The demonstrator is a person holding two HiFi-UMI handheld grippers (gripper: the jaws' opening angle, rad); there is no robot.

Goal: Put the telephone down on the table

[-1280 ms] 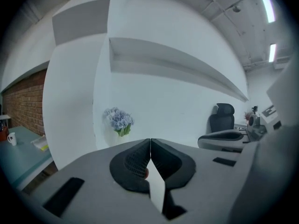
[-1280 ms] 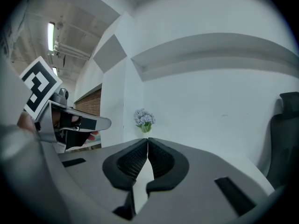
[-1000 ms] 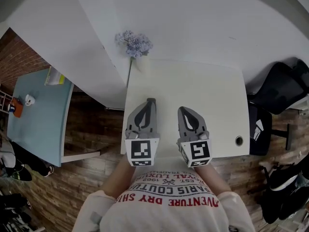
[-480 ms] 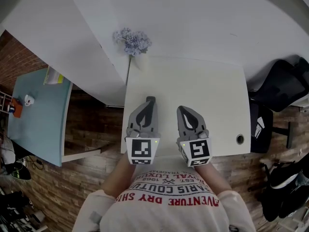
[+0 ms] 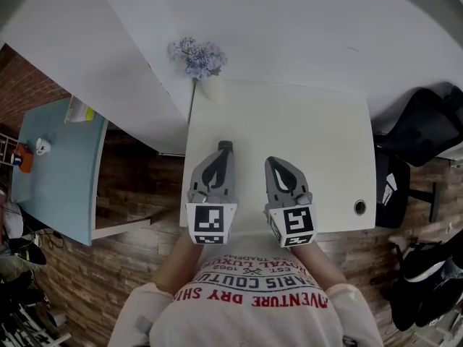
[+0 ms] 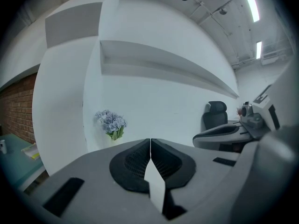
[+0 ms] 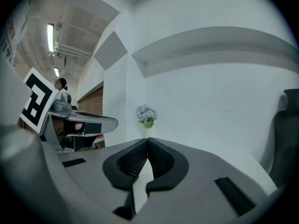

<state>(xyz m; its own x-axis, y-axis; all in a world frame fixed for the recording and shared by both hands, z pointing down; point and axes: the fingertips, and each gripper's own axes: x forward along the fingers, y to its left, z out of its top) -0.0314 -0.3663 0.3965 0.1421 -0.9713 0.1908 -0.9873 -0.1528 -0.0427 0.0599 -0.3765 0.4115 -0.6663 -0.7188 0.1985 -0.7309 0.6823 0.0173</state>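
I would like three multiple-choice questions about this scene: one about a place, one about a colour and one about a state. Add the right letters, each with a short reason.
1. Where on the white table do the flowers stand?
A. at the far left corner
B. at the near right corner
C. in the middle

2. What colour is the side table on the person's left?
A. red
B. light blue
C. black

3. How do the jaws of the left gripper stand?
A. wide apart
B. closed on a telephone
C. closed, with nothing between them

Right letters:
1 A, the head view shows them at the far left corner.
2 B, its top is pale blue.
3 C, the left gripper view shows the jaws meeting, with nothing between them.
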